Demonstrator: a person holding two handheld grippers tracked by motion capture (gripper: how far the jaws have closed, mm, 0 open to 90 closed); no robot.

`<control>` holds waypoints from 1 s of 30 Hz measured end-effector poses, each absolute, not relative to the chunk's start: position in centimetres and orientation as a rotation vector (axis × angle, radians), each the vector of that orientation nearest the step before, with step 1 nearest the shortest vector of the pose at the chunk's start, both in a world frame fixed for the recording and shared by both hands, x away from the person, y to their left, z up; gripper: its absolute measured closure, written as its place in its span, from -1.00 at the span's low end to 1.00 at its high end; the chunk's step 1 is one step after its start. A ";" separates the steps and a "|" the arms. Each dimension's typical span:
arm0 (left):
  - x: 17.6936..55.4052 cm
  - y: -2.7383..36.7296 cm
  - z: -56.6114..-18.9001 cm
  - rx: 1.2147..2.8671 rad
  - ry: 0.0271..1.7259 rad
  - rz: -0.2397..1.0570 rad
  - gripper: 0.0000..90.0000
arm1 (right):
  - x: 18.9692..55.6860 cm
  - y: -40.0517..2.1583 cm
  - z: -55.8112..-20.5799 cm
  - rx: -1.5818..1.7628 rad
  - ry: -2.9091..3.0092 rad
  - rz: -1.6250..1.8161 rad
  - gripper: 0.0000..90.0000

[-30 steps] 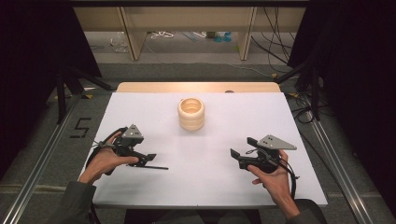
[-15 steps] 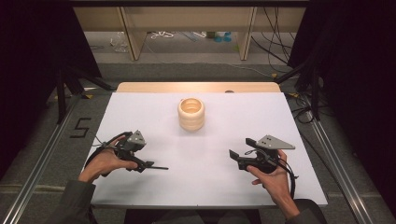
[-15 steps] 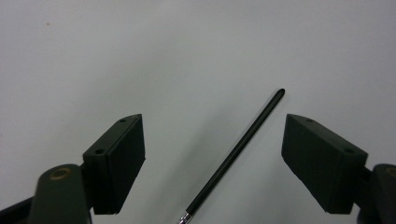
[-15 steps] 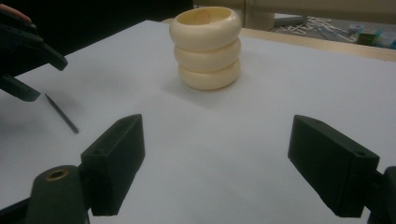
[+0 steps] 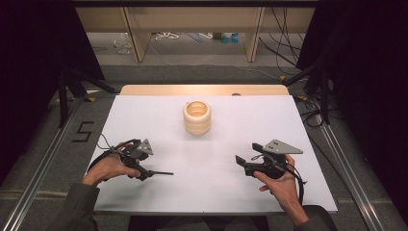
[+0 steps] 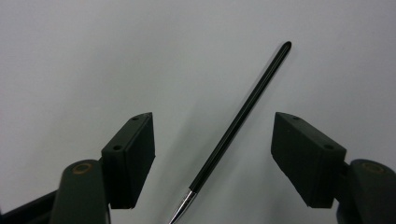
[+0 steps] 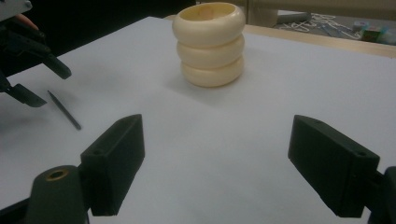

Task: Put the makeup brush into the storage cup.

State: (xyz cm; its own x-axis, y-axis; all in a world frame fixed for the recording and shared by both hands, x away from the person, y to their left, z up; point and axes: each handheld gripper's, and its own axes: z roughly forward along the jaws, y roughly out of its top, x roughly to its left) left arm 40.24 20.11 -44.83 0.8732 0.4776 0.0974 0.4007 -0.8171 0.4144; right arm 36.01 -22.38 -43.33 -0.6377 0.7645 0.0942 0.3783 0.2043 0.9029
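High view, table: white table [image 5: 308, 125] with a cream ribbed ring-stack pot [image 5: 197, 117] standing toward the far middle.
High view, left gripper [image 5: 144, 169]: low at the near-left edge, a thin black stick [image 5: 161, 173] lying flat on the table and poking out rightward from its jaws.
High view, right gripper [image 5: 239, 161]: near-right, pointing left across the table, well apart from the stick.
Left gripper view: jaws spread wide, and the stick [image 6: 243, 119] lies between them, touching neither, its long axis running away from the camera and slanting right, silver tip nearest.
Right gripper view: jaws spread, nothing between them; pot [image 7: 208, 43] straight ahead, stick [image 7: 64, 110] off to the left by the left gripper [image 7: 35, 86].
Nearer hand, my call: the left, with the jaws already straddling the stick.
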 end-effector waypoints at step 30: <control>40.6 19.4 -45.6 2.801 0.560 0.234 0.18 | 36.0 -22.2 -43.4 1.079 2.139 1.408 -0.54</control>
